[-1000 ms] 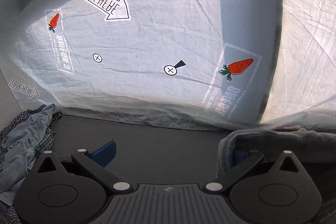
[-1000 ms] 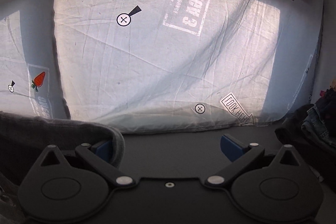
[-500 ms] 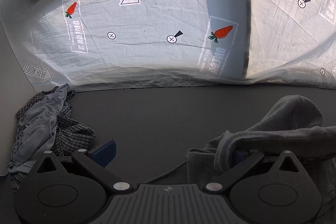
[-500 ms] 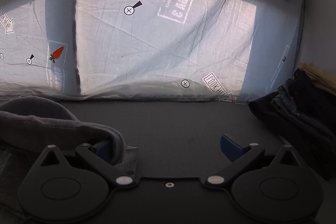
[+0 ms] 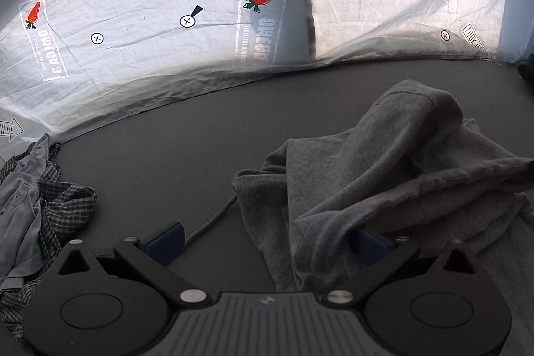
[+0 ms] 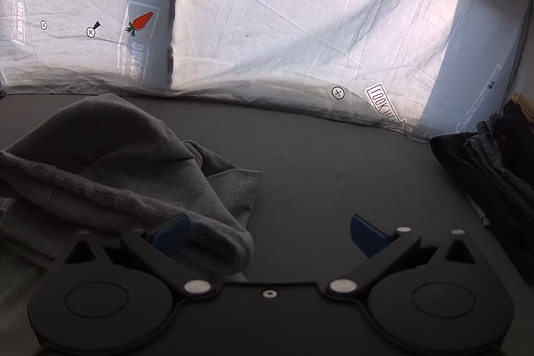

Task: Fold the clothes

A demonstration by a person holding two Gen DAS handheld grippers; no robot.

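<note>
Grey fleece drapes over one finger of each hand-held gripper, left and right, both spread wide, hooking rather than pinching. Between them the sweatshirt slumps on the dark surface, likely lowered for flattening.

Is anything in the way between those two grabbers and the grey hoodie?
Nothing visible. The hoodie already drapes over one finger of the open left gripper and one of the open right gripper.
</note>
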